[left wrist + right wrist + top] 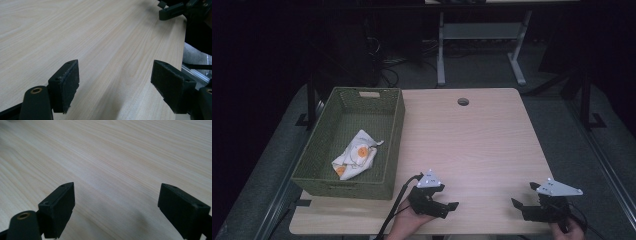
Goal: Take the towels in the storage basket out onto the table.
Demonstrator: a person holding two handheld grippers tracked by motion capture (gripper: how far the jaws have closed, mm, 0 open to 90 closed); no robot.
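My left gripper (448, 197) rests low over the near edge of the light wooden table (472, 140), just right of the basket's near corner. In the left gripper view it (115, 82) stands open with bare wood between its pads. My right gripper (524, 195) sits near the table's front right corner. In the right gripper view it (116, 207) is also open, with nothing between the jaws. Its black jaws (175, 10) also show far off in the left gripper view. A crumpled white cloth with orange spots (356, 155) lies inside the green woven basket (394, 130).
The basket takes up the table's left side. A round cable hole (463, 101) sits near the far edge. Beyond the table stands a grey desk frame (482, 35) on a dark floor. The table's right edge (183, 50) is close to the left gripper's right jaw.
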